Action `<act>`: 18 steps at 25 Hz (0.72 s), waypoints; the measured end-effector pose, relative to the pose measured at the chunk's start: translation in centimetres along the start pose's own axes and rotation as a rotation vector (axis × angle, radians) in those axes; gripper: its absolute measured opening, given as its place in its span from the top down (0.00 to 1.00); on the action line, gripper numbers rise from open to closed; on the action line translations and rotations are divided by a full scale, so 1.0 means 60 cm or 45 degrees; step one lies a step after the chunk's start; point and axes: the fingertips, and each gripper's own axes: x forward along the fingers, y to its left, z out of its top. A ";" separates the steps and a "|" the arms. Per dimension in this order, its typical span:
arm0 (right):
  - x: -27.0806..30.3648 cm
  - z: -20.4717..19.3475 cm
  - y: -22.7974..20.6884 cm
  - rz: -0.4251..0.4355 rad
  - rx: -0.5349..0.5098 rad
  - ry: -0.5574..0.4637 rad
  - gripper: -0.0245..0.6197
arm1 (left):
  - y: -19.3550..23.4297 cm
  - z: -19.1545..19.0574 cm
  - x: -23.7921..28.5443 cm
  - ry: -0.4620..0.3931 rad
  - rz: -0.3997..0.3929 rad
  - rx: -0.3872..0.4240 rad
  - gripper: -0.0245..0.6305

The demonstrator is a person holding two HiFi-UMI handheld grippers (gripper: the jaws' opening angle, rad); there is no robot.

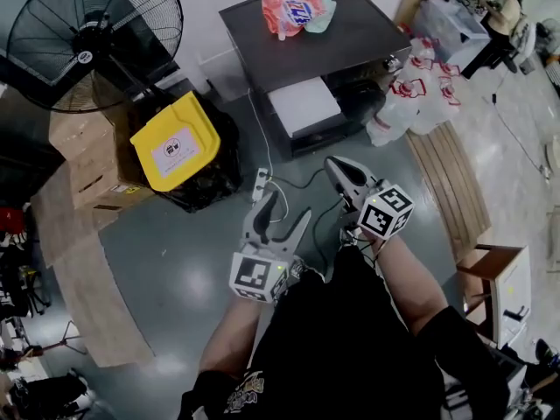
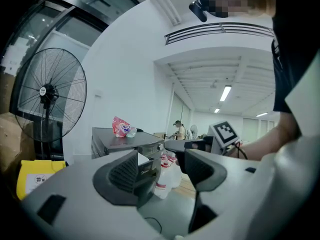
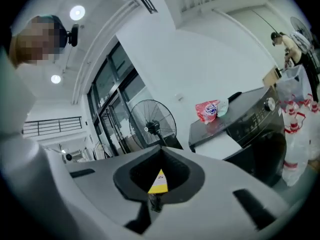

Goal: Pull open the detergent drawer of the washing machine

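Note:
The dark grey washing machine (image 1: 359,33) stands ahead of me on the floor, with a red and white detergent bag (image 1: 293,9) on its top. Its white detergent drawer (image 1: 303,105) sticks out from the front. It also shows in the left gripper view, drawer (image 2: 143,159), and in the right gripper view, drawer (image 3: 220,148). My left gripper (image 1: 287,210) is open and empty, well short of the machine. My right gripper (image 1: 333,168) is shut on nothing, held in the air apart from the drawer. In its own view the right gripper (image 3: 161,156) has its jaws together.
A large black fan (image 1: 87,33) stands at the left, with a yellow-lidded bin (image 1: 175,143) and cardboard boxes (image 1: 83,160) beside it. White bags (image 1: 420,94) lean right of the machine. A power strip (image 1: 260,182) and cables lie on the floor. A wooden board (image 1: 455,182) lies at the right.

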 end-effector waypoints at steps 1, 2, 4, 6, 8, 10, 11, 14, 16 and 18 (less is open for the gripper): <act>-0.008 0.007 0.007 0.003 -0.036 0.004 0.96 | -0.005 -0.001 0.001 -0.001 0.000 -0.001 0.53; -0.018 0.013 0.014 0.007 -0.073 0.010 0.96 | -0.011 -0.002 0.002 -0.002 0.004 -0.002 0.54; -0.038 0.024 0.026 0.017 -0.144 0.025 0.96 | -0.025 -0.004 0.004 -0.010 0.018 -0.003 0.59; -0.060 0.033 0.038 0.034 -0.214 0.047 0.96 | -0.044 -0.003 0.004 -0.020 0.035 -0.005 0.66; -0.083 0.042 0.048 0.059 -0.282 0.072 0.96 | -0.065 -0.002 0.007 -0.025 0.055 -0.007 0.79; -0.108 0.048 0.052 0.088 -0.344 0.096 0.96 | -0.085 -0.006 0.014 -0.022 0.093 -0.015 0.91; -0.122 0.050 0.054 0.105 -0.370 0.106 0.96 | -0.097 -0.009 0.017 -0.019 0.115 -0.020 0.93; -0.170 0.056 0.060 0.160 -0.453 0.129 0.96 | -0.139 -0.018 0.025 -0.007 0.175 -0.022 0.94; -0.203 0.055 0.063 0.194 -0.501 0.144 0.96 | -0.171 -0.024 0.027 -0.001 0.211 -0.015 0.94; -0.236 0.053 0.062 0.218 -0.530 0.159 0.96 | -0.206 -0.033 0.027 0.009 0.240 -0.011 0.94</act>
